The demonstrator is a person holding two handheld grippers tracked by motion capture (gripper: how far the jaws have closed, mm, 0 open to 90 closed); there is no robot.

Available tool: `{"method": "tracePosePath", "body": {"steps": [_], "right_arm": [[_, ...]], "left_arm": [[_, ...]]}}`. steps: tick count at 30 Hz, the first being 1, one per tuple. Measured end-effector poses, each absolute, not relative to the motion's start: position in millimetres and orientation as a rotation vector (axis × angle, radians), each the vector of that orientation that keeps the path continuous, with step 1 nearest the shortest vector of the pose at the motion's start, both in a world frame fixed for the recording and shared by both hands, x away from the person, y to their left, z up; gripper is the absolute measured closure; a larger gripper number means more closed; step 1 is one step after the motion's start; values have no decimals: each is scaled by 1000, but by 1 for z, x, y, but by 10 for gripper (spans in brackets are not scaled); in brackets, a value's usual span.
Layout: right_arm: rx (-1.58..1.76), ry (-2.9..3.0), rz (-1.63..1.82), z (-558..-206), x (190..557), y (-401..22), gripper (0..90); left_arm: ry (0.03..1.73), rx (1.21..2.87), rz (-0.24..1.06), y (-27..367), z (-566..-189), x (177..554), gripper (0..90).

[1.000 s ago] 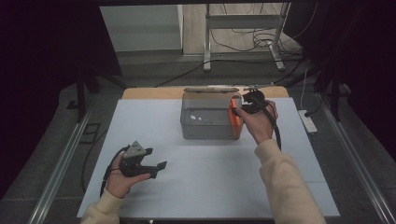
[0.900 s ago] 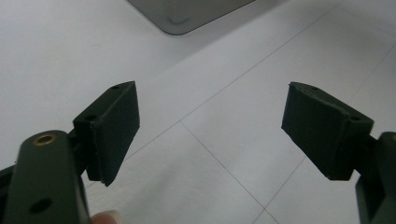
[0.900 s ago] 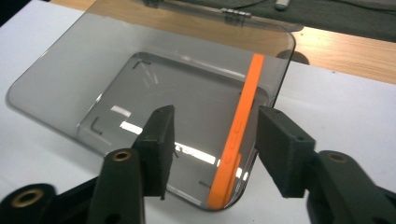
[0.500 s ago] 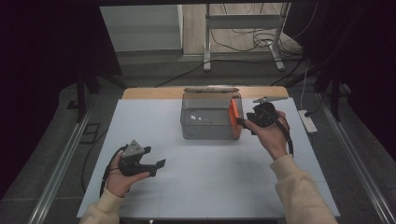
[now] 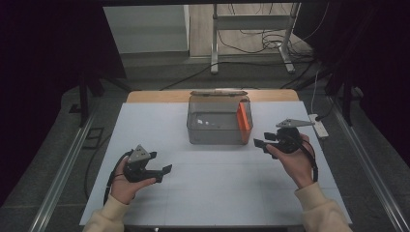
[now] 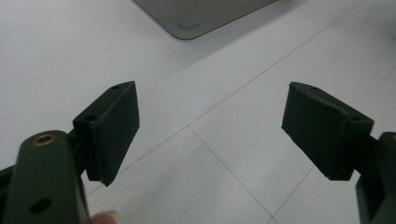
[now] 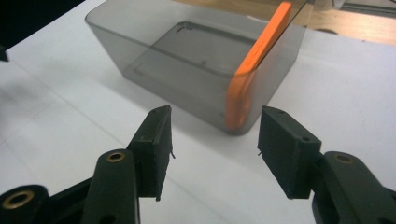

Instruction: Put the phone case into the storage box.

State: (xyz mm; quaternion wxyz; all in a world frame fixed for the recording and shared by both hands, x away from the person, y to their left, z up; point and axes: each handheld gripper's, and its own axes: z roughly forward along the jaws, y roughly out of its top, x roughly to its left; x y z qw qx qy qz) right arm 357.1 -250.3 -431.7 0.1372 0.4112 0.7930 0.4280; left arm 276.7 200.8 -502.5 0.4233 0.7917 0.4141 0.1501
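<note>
A grey see-through box (image 5: pixel 212 137) stands at the back middle of the white table. An orange flat slab (image 5: pixel 243 116) stands on edge inside it, against its right end wall. My right gripper (image 5: pixel 258 144) hovers just right of the box's front right corner, pointing left. Its jaws have just been opening and stand open with nothing between them. In the right gripper view the box (image 7: pixel 187 70) and the slab (image 7: pixel 254 65) lie just beyond that gripper (image 7: pixel 215 140). My left gripper (image 5: pixel 162 174) rests open at the front left. In its own view, the left gripper (image 6: pixel 212 121) is empty.
A grey lid (image 5: pixel 217 92) lies along the box's far rim. A strip of wooden tabletop (image 5: pixel 154 95) shows behind the white sheet (image 5: pixel 217 183). A white power strip (image 5: pixel 319 126) sits at the table's right edge. A corner of the box (image 6: pixel 201 18) appears in the left gripper view.
The right hand has drawn back from the box's right end toward the front right and sunk a little. The orange slab stays in the box. The left hand has not moved.
</note>
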Motion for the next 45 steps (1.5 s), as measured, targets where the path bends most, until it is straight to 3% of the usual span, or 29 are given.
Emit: {"method": "tracePosePath", "body": {"steps": [23,45], "right_arm": [[1113,2266,1325,-466,303,-291,445],[1109,2226,1395,-491,291,-319,430]], "left_arm": [[1028,1995,376,199,-504,277,191],[1026,2005,368,197,-505,275,191]]}}
